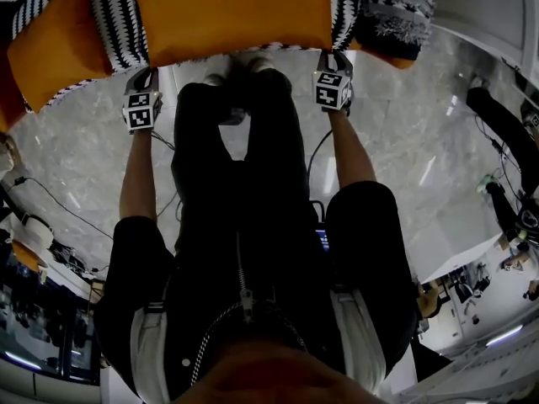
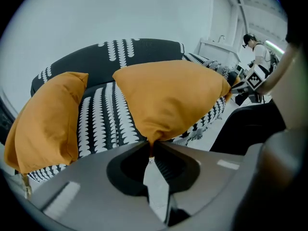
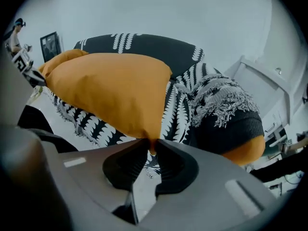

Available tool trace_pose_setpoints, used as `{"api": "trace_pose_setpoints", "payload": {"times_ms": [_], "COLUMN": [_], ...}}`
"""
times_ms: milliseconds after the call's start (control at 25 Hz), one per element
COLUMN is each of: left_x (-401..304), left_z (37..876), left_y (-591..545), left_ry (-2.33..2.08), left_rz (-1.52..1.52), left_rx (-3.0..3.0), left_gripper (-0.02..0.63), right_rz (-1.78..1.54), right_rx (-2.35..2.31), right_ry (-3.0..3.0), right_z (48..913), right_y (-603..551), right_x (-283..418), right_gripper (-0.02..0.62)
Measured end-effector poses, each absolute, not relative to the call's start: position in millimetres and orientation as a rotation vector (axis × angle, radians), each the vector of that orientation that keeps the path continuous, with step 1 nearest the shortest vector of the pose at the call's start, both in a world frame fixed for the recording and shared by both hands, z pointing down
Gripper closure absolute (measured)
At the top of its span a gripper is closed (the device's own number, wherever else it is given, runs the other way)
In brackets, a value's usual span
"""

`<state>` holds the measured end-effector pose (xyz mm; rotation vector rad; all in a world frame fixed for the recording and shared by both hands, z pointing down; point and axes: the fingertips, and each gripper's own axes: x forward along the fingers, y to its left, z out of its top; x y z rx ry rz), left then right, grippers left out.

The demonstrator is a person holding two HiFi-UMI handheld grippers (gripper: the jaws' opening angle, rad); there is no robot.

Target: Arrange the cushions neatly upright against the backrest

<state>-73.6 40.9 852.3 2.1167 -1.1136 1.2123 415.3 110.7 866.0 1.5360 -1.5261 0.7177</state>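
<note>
At sofa (image 2: pixel 103 121) front, left gripper (image 2: pixel 150 146) & right gripper (image 3: pixel 150 143) were each nipped nearly shut on a near corner of the middle orange cushion (image 1: pixel 232 11), which lay across the seat. Prob. light, soft, floppy; the thin corner fabric might slip.

No words, brands or numbers can be read anywhere. The only signs are black-and-white square markers (image 1: pixel 141 112) on the cubes of the left hand-held gripper (image 1: pixel 144 74) and the right hand-held gripper (image 1: pixel 335 56).
</note>
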Motion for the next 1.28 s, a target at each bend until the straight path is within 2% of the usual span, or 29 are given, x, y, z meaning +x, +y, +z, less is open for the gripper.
{"api": "trace_pose_setpoints", "payload": {"times_ms": [40,120,600,1280], "left_x": [-72.2,-69.0,-51.8,-39.4], "left_z": [847.9,837.0,739.5,638.0], "left_y": [38.9,36.9,-5.5,-122.9], "left_ry": [-1.117,-1.123,-1.180,-1.143], "left_rz": [1.217,1.222,1.204,1.115], "left_rx": [2.114,2.105,2.003,2.184], "left_gripper": [0.561,0.562,0.564,0.565], "right_rz": [0.717,0.751,0.877,0.763], "right_rx": [1.524,1.515,1.479,1.541], "right_ry": [-1.526,-1.523,-1.570,-1.636], "right_z": [866.1,862.0,761.6,640.4], "right_y": [108.5,108.4,66.3,-45.3], "right_x": [413.5,410.8,423.8,436.4], "right_gripper": [0.548,0.561,0.569,0.574]}}
